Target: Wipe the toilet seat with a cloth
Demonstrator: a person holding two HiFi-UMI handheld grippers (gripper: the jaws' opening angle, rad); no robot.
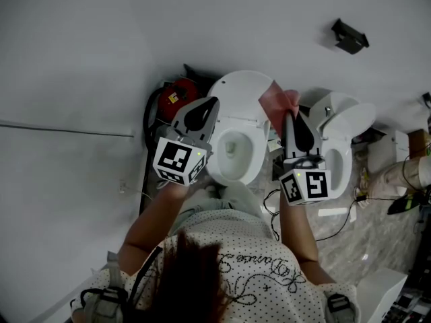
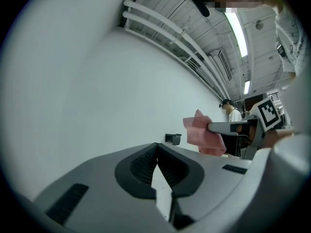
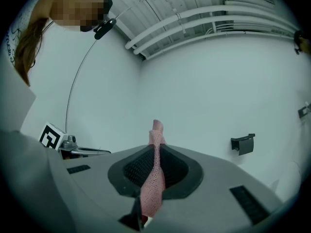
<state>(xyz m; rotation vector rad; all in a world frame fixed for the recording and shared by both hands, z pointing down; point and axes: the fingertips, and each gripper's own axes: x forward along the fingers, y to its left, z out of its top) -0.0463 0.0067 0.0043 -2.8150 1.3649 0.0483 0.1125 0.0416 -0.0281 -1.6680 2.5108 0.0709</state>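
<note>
Here, cloth (image 1: 277, 99) pinched between right gripper (image 3: 154, 147) jaws; left gripper (image 2: 156, 154) jaws closed, empty.

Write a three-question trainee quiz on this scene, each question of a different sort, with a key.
1. Multiple choice: the pink mesh cloth is clamped in
A) the right tool
B) the left tool
C) neither
2. True or false: the left tool is shut with nothing between its jaws.
3. Fill in: on the white ceramic toilet in front of the person, the lid is ___ (raised or lowered).

Key: 1 A; 2 true; 3 raised
</note>
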